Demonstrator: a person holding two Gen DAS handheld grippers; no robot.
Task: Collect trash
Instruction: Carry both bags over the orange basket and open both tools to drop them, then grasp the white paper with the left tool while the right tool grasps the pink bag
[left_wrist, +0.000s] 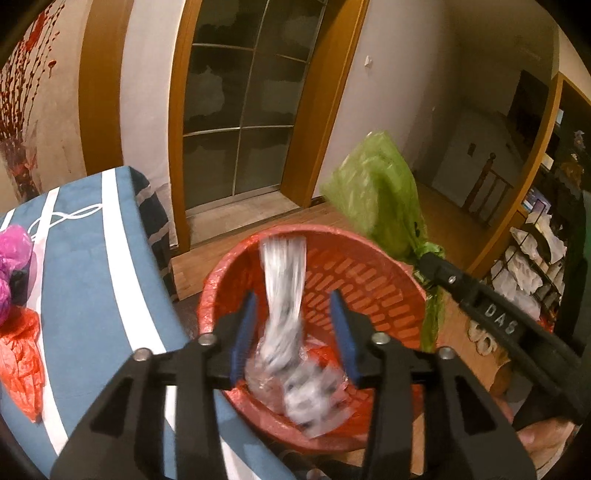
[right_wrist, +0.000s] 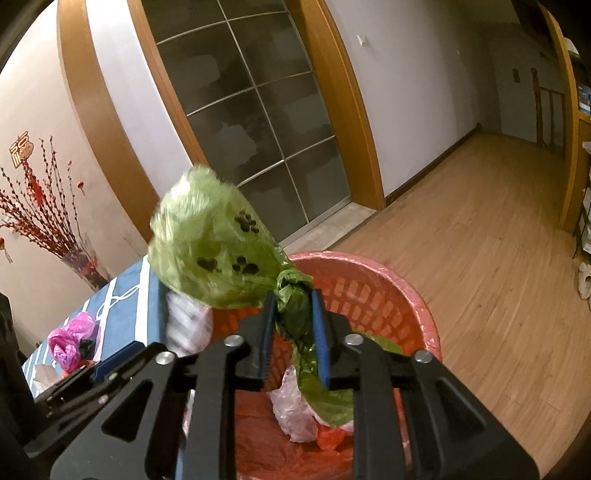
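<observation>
My left gripper (left_wrist: 293, 334) gapes, the clear bag (left_wrist: 286, 321) dropping free; my right gripper (right_wrist: 293, 326) loosely straddles the green bag's (right_wrist: 218, 254) twisted neck, flimsy, light, slippery.

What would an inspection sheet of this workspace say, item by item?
Surface: blue striped tablecloth, beside the red basket.
Job's things: clear bag, blurred, over the basket; green bag; pink bag and red bag on the cloth.
Clutter: nothing seen.
Tools: left tool open around the clear bag; right tool has the green bag between its fingers, grip unclear.
Cables: nothing seen.
Surroundings: glass door, wooden floor, vase of red branches.
</observation>
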